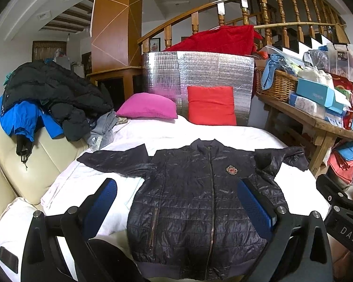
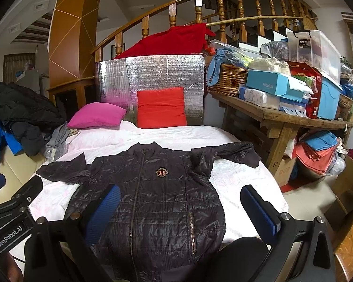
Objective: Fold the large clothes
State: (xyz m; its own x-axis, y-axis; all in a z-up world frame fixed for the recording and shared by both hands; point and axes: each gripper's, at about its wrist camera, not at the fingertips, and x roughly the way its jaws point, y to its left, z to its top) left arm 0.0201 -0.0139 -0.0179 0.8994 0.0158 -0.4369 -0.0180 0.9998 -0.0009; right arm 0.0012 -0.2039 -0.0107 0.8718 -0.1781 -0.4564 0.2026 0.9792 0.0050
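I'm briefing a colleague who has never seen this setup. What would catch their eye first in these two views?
First, the dark quilted jacket spread flat, front up and zipped, sleeves out, on the white bed, with a crest badge on its chest. Behind it, a pink pillow lies beside a red pillow propped against a silver foil panel. Both grippers, left and right, hover open above the jacket.

- One dark quilted jacket (image 1: 195, 202), with two sleeves spread, one chest badge (image 1: 231, 170) and two zipped pockets
- Two cushions on the bed: one pink cushion (image 1: 148, 107), one red cushion (image 1: 211, 105)
- Two grippers: the left gripper (image 1: 176, 209) and right gripper (image 2: 181, 213), each with two blue-padded fingers set wide apart
- One wicker basket (image 2: 228, 78) on one wooden bench (image 2: 282, 117)
- One silver foil panel (image 1: 200, 70)
- One heap of coats (image 1: 47, 94); the count within it is unclear
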